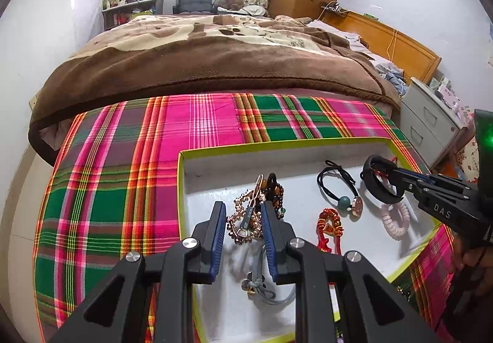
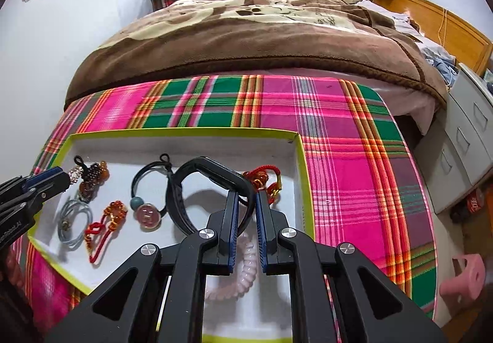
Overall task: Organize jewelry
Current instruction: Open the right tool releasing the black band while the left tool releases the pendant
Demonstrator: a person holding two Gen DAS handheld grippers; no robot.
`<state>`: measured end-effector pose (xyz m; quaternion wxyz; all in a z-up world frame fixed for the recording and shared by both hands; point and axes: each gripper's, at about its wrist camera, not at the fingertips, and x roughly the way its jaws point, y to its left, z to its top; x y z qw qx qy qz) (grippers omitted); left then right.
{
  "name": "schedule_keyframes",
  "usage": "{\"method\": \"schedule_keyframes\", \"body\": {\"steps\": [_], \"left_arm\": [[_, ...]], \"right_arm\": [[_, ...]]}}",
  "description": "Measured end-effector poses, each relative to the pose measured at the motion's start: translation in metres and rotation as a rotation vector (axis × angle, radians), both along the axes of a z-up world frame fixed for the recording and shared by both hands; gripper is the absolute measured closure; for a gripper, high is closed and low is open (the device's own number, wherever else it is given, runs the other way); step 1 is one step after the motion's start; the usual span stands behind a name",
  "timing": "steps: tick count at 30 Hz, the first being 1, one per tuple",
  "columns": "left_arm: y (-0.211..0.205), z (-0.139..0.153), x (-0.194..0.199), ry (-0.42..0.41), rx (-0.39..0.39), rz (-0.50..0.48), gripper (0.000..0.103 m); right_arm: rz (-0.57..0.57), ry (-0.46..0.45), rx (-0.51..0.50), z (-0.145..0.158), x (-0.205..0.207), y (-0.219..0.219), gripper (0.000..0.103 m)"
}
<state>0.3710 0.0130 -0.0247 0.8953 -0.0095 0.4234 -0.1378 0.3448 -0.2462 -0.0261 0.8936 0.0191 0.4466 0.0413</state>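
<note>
A white tray with a yellow-green rim (image 1: pixel 181 176) (image 2: pixel 300 164) lies on a plaid cloth. My right gripper (image 2: pixel 246 204) is shut on a black bangle (image 2: pixel 185 189) and holds it above the tray; the gripper (image 1: pixel 397 183) and the bangle (image 1: pixel 374 186) also show in the left wrist view. My left gripper (image 1: pixel 243 216) is partly closed around a beaded rose-gold chain (image 1: pixel 238 219) and a clip; contact is unclear. In the tray lie a black hair tie with a teal bead (image 1: pixel 342 189), a red knot charm (image 1: pixel 329 229), a pink spiral tie (image 1: pixel 396 219) and a grey cord (image 1: pixel 262 284).
The plaid cloth (image 1: pixel 123 189) covers the near surface. A bed with a brown blanket (image 1: pixel 215 59) lies beyond it. A grey drawer unit (image 1: pixel 428 124) stands at the right. A pink object (image 2: pixel 462 278) sits at the right in the right wrist view.
</note>
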Motion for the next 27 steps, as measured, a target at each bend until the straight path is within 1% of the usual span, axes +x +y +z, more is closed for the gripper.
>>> {"method": "schedule_keyframes", "body": {"steps": [6, 11, 14, 16, 17, 18, 20, 22, 27], "left_arm": [[-0.001, -0.006, 0.004, 0.017, -0.005, 0.003, 0.079], [-0.004, -0.006, 0.002, 0.016, 0.0, 0.001, 0.079], [-0.006, -0.007, 0.001, 0.02, 0.001, 0.011, 0.079], [-0.006, -0.007, 0.0, 0.029, -0.002, 0.016, 0.079], [-0.004, -0.006, -0.001, 0.027, -0.009, 0.013, 0.079], [-0.005, -0.005, -0.002, 0.022, -0.014, 0.01, 0.079], [-0.006, -0.003, -0.004, 0.017, -0.022, 0.003, 0.072], [-0.007, 0.0, -0.007, 0.012, -0.023, 0.0, 0.07], [-0.009, 0.009, -0.018, -0.002, -0.028, -0.005, 0.069]], "right_arm": [[0.006, -0.004, -0.014, -0.002, 0.0, 0.003, 0.092], [0.004, -0.01, -0.017, -0.001, 0.001, 0.003, 0.091], [0.002, -0.017, -0.026, 0.001, -0.001, 0.005, 0.086], [0.003, -0.023, -0.027, 0.002, -0.002, 0.005, 0.085], [0.004, -0.024, -0.026, 0.002, -0.002, 0.005, 0.081], [0.008, -0.024, -0.021, 0.002, -0.002, 0.005, 0.072], [0.01, -0.027, -0.018, 0.003, -0.004, 0.005, 0.058], [0.013, -0.035, -0.011, 0.004, -0.006, 0.006, 0.058], [0.021, -0.05, -0.001, 0.009, -0.013, 0.009, 0.058]]}}
